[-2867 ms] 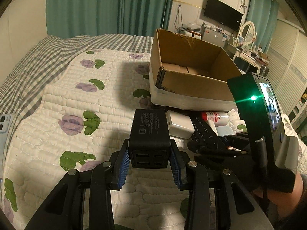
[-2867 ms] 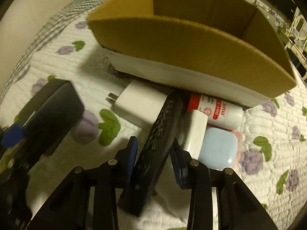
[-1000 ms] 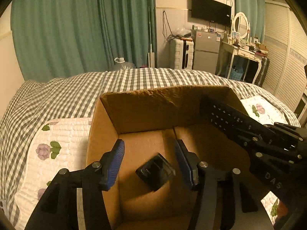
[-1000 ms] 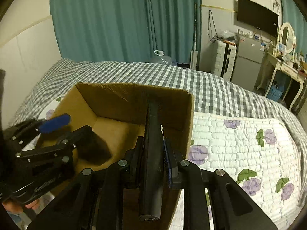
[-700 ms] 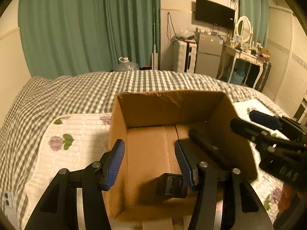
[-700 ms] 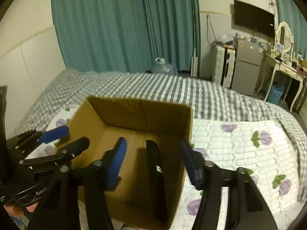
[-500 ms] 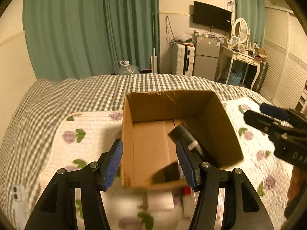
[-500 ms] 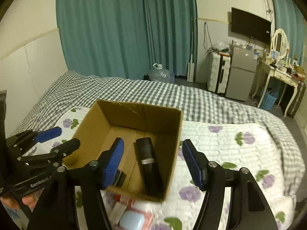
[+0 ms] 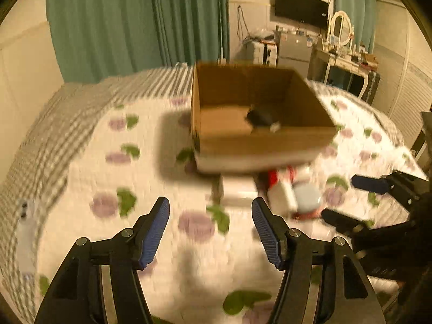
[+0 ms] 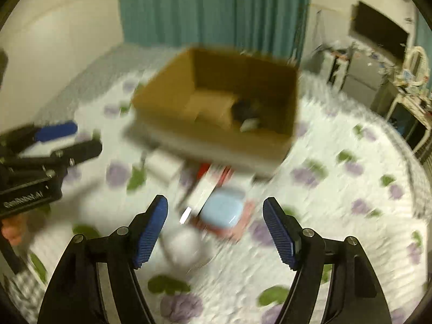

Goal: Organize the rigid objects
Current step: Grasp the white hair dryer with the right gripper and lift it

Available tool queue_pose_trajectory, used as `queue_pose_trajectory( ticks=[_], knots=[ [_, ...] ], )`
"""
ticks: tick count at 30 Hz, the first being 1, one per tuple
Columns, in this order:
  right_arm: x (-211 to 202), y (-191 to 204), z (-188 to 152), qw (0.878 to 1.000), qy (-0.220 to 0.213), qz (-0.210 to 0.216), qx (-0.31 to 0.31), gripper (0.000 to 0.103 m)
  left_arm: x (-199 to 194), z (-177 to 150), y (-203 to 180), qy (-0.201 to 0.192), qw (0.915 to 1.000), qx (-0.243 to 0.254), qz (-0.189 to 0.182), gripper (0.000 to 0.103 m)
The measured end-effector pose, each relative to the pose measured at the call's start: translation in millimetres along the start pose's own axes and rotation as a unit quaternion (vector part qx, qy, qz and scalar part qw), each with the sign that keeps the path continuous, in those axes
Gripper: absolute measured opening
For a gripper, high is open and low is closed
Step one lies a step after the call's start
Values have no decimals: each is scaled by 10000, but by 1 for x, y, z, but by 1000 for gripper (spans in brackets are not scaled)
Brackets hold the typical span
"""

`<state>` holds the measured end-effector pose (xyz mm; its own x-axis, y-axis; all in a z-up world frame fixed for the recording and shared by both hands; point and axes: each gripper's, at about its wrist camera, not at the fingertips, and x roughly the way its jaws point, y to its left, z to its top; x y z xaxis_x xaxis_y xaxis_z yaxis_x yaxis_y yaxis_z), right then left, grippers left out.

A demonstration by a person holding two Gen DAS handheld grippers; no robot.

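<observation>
A brown cardboard box (image 9: 259,140) (image 10: 221,145) stands on the quilted bed, with a black remote (image 9: 260,117) (image 10: 243,110) inside it. In front of the box lie a white charger (image 9: 239,190) (image 10: 164,166), a red-and-white tube (image 9: 280,175) (image 10: 208,178), a white block (image 9: 282,197) and a light blue case (image 9: 307,199) (image 10: 222,210). My left gripper (image 9: 210,229) is open and empty above the quilt, short of the pile. My right gripper (image 10: 216,229) is open and empty just above the blue case. Both views are motion-blurred.
The flowered quilt (image 9: 121,162) covers the bed, with a checked blanket (image 9: 81,97) at the back left. A phone (image 9: 24,221) lies at the left edge. A dresser and television (image 9: 302,8) stand beyond the bed.
Both grippers let go of the black adapter and the remote into the box, opened, and pulled back and down toward the pile in front of the box.
</observation>
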<state>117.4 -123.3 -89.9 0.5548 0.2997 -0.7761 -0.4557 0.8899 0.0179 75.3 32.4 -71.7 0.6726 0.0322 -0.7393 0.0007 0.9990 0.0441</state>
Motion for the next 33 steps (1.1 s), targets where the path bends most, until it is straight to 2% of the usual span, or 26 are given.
queue_pose_trajectory(
  ticks=[5, 10, 11, 12, 15, 23, 26, 30, 33],
  knots=[
    [45, 23, -24, 9967, 639, 212, -452, 73, 23, -22, 4, 389, 9992, -50, -53, 66],
    [72, 24, -34, 9938, 928, 121, -595, 73, 32, -26, 6, 489, 9986, -96, -172, 66],
    [73, 23, -35, 9940, 920, 133, -569, 72, 33, -27, 5, 505, 9985, -87, -174, 66],
    [72, 22, -36, 9944, 902, 103, -546, 63, 34, -27, 5, 533, 9984, -81, -173, 66],
    [66, 17, -37, 9954, 823, 122, -481, 59, 33, -27, 5, 516, 9985, -91, -148, 66],
    [5, -15, -32, 9995, 242, -90, -177, 59, 29, -16, -11, 543, 9984, -54, -148, 66],
    [-10, -41, -22, 9994, 92, -315, 62, 59, 38, -4, -30, 619, 9971, -124, -425, 66],
    [-19, -60, -5, 9976, -85, -683, -3, 59, 57, 5, -60, 713, 9958, 51, -567, 66],
    [-12, -82, -7, 9973, -145, -627, 355, 59, 75, 5, -81, 833, 9944, 292, -582, 66]
  ],
)
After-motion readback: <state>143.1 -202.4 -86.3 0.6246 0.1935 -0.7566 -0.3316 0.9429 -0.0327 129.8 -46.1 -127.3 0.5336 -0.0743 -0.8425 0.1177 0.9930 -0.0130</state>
